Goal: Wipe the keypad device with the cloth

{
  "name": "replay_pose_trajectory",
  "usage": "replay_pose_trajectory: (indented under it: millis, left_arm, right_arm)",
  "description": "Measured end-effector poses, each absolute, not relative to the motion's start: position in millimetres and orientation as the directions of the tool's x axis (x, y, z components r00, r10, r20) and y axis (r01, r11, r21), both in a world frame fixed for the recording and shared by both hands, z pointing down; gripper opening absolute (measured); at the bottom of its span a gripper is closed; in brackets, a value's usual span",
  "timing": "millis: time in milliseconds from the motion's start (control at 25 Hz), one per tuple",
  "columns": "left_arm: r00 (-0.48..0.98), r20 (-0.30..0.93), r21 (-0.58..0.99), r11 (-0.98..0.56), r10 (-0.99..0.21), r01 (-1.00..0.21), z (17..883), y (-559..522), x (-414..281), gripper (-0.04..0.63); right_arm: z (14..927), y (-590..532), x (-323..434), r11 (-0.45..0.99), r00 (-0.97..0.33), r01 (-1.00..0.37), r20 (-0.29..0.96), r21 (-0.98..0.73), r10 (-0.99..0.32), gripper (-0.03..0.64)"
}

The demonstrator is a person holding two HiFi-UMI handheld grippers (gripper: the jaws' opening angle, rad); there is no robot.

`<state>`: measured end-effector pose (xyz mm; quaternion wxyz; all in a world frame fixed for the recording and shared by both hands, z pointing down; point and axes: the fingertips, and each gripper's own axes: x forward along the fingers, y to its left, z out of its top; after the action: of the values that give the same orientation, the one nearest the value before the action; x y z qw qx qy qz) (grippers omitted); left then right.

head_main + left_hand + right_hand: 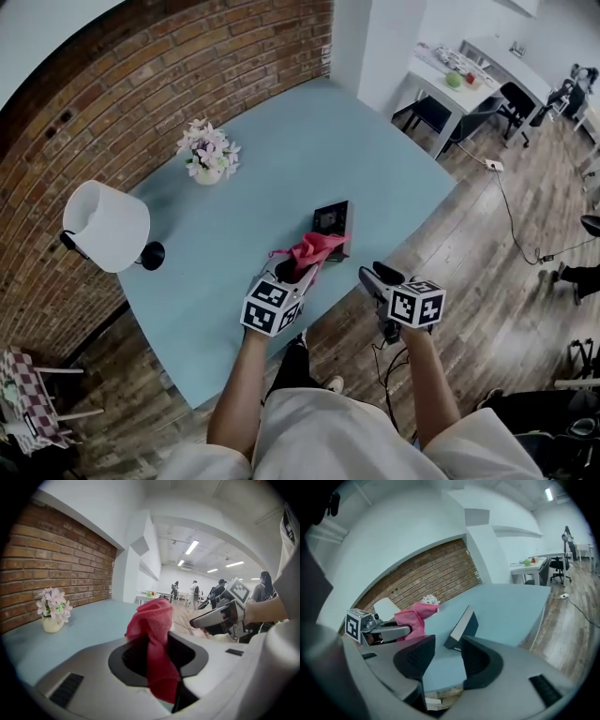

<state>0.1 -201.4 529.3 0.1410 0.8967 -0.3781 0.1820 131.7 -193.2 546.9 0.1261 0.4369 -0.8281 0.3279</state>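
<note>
Near the front edge of the surface [234, 216], the left claw [298, 270] pinches a soft, limp cloth [317, 247] just above the keypad device [332, 218]. The device looks stiff, light and likely to slide, so I'd steady its sides. The right claw [443, 656] hangs spread and empty.

The room is lit evenly with white light. Ceiling strip lights [192, 547] burn bright in the left gripper view, yet the matte table [234, 244] shows no glare and only faint, soft shadows. All three pictures bow hard at the edges, and both gripper views fade to black corners. Close up, my left claw [158, 654], its cloth [157, 625] and my right claw [443, 660] look soft. The head view is crisp but muted.
</note>
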Motion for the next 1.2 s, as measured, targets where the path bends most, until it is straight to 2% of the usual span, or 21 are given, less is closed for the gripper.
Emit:
replay_pose_trajectory:
  millis: [440, 680, 800, 1200]
  left_arm:
    - [0.595, 0.317, 0.077, -0.605, -0.739, -0.793, 465, -169, -16, 0.135]
    - [0.570, 0.277, 0.003, -0.592, -0.774, -0.806, 423, -146, -16, 0.135]
    - [0.571, 0.246, -0.008, -0.590, -0.783, -0.807, 402, -133, -12, 0.135]
    - [0.542, 0.178, -0.080, -0.561, -0.821, -0.824, 361, -90, 19, 0.133]
  right_arm:
    - [473, -169, 166, 0.400, -0.463, -0.887, 0.444, -0.232, -0.768, 0.142]
    - [425, -152, 179, 0.391, -0.409, -0.911, 0.382, -0.128, -0.829, 0.052]
    - [406, -139, 183, 0.394, -0.408, -0.912, 0.354, -0.113, -0.842, 0.029]
    - [358, -89, 193, 0.441, -0.424, -0.897, 0.321, -0.024, -0.847, 0.021]
